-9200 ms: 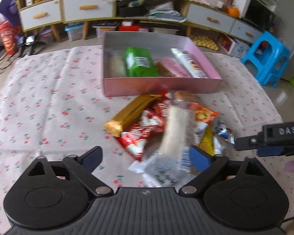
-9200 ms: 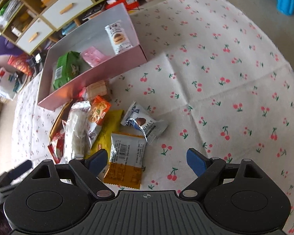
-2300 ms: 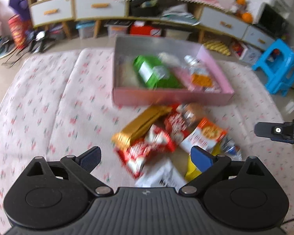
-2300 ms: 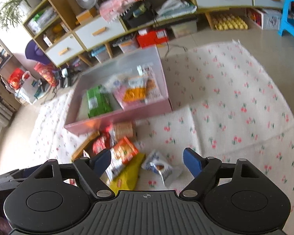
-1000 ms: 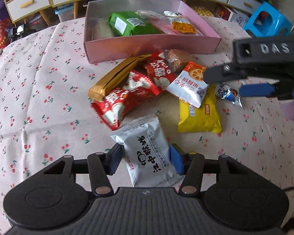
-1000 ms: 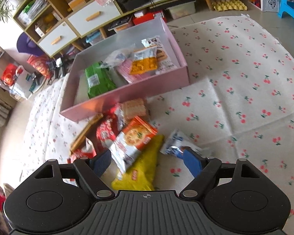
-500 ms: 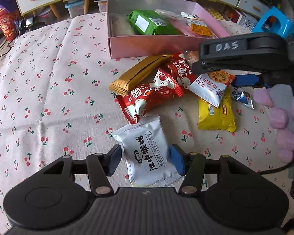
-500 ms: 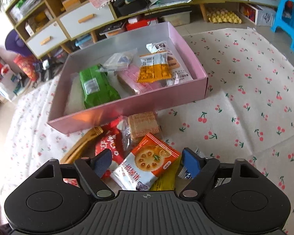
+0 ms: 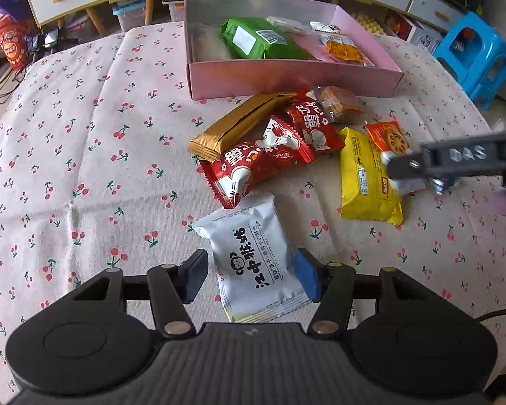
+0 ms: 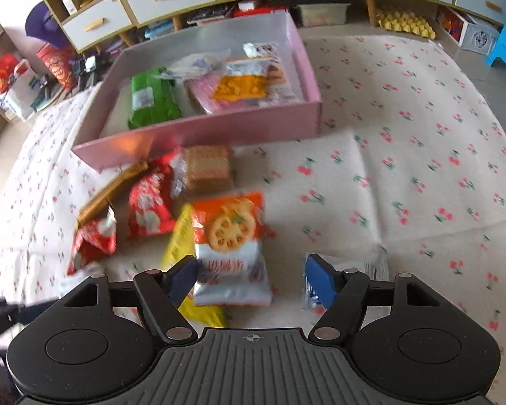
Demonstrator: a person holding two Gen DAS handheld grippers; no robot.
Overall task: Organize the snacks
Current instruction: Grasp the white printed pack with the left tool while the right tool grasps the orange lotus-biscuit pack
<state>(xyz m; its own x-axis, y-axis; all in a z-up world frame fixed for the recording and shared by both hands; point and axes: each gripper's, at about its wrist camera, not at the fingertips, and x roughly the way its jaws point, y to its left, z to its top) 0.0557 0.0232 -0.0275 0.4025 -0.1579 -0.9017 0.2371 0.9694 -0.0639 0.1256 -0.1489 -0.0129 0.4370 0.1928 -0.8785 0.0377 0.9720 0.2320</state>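
The left tool (image 9: pixel 249 278) is narrowed around a white packet (image 9: pixel 253 263); its right pad touches the packet's edge, while the left pad stands just off it, so whether it grips cannot be told. The packet lies on the cherry-print tabletop (image 9: pixel 84 168). Beyond it sit a red packet (image 9: pixel 266 155), a gold bar (image 9: pixel 232 125) and a yellow packet (image 9: pixel 364 175).

The right tool (image 10: pixel 249 278) has just been closing and stands half wide, with an orange cracker packet (image 10: pixel 232 246) between its pads: the left pad is at the packet's edge, the right pad well clear. The cracker packet rests partly on the yellow one. Farther off, the pink box (image 10: pixel 219 128) holds a green packet (image 10: pixel 151 98) and other snacks.
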